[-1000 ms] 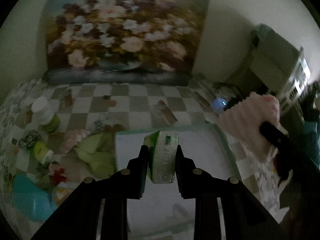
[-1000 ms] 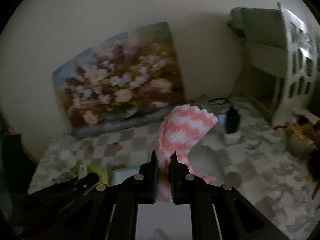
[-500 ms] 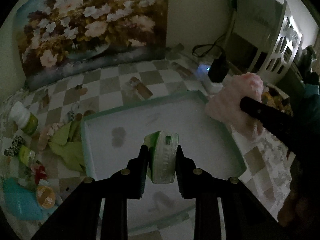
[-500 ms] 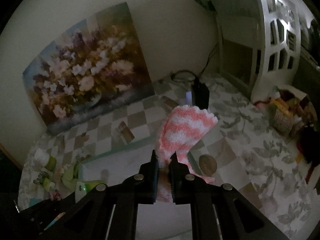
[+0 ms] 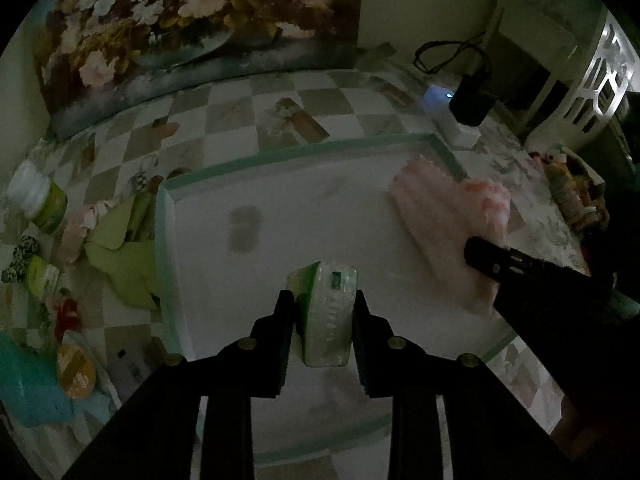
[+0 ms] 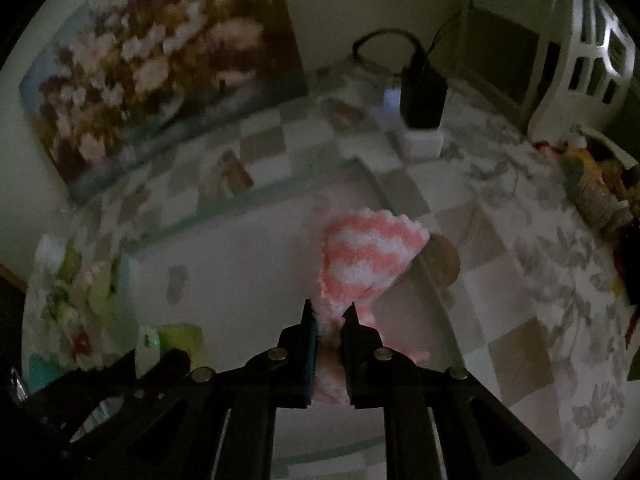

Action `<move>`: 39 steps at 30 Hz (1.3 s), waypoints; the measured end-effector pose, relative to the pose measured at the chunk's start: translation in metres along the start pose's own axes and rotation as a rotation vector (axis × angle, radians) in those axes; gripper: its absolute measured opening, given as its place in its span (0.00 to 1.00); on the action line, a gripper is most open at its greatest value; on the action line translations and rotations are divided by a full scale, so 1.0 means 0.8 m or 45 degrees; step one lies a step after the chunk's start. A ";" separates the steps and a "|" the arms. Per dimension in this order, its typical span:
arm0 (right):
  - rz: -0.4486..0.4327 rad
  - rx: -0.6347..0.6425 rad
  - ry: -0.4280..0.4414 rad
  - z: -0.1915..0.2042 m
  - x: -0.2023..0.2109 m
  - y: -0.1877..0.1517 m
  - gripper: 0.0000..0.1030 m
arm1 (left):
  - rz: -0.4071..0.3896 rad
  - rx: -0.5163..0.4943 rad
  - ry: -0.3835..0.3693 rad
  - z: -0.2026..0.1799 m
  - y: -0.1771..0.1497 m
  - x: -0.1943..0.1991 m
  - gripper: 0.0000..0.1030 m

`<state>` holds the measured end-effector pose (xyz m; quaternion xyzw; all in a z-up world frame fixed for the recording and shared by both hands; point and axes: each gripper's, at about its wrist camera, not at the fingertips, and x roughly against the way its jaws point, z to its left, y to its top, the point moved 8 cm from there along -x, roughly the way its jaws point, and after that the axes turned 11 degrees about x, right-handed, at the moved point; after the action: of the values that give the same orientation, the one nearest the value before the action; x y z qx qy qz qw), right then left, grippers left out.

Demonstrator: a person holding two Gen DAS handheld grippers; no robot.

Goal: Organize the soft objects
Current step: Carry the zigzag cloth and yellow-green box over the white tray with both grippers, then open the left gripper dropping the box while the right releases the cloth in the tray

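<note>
My left gripper (image 5: pixel 322 300) is shut on a green and white tissue pack (image 5: pixel 328 312) and holds it above the white tray (image 5: pixel 280 156) with the green rim. My right gripper (image 6: pixel 329 314) is shut on a pink and white striped fuzzy sock (image 6: pixel 368 256), low over the tray's right side. The sock also shows in the left wrist view (image 5: pixel 444 216), lying on the tray's right part and over its rim. The tissue pack shows at the lower left of the right wrist view (image 6: pixel 146 344).
Left of the tray lie a green cloth (image 5: pixel 120 248), a pill bottle (image 5: pixel 38 196), a teal item (image 5: pixel 28 388) and small clutter. A flower painting (image 5: pixel 192 20) leans on the wall. A black charger (image 5: pixel 470 100) and a white shelf (image 5: pixel 600 80) stand at the right.
Both grippers have moved forward and down toward the tray. The sock has come down from the air onto the tray's right side. The tissue pack stays held.
</note>
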<state>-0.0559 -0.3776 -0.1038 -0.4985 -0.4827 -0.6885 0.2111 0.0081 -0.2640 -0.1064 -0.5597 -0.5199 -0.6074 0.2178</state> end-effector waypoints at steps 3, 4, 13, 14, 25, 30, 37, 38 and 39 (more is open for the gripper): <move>0.012 -0.008 0.003 0.000 0.000 -0.003 0.14 | 0.014 0.000 0.004 0.000 -0.001 -0.001 0.31; 0.014 -0.007 0.001 0.000 0.001 -0.003 0.14 | 0.020 0.002 0.003 0.001 -0.001 -0.001 0.35; -0.055 0.026 -0.032 0.005 0.025 0.012 0.19 | -0.038 0.019 -0.011 0.003 0.012 0.025 0.53; -0.086 0.027 -0.036 0.006 0.034 0.016 0.19 | -0.054 0.026 -0.014 0.004 0.015 0.031 0.56; -0.127 0.033 -0.051 0.011 0.050 0.024 0.32 | -0.079 0.133 0.095 0.046 0.029 0.037 0.64; -0.096 0.036 -0.058 0.010 0.042 0.018 0.57 | -0.037 0.242 0.155 0.081 0.029 0.027 0.69; -0.069 0.100 -0.075 0.017 0.028 0.013 0.79 | -0.083 0.364 0.225 0.124 0.036 0.026 1.00; -0.083 0.120 -0.073 0.021 0.028 0.014 0.87 | -0.092 0.370 0.232 0.129 0.038 0.027 1.00; -0.093 0.132 -0.076 0.023 0.029 0.015 0.96 | -0.096 0.381 0.233 0.134 0.039 0.027 1.00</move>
<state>-0.0475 -0.3620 -0.0770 -0.4893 -0.5415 -0.6547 0.1969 0.0771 -0.1748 -0.0925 -0.4437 -0.6032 -0.5792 0.3222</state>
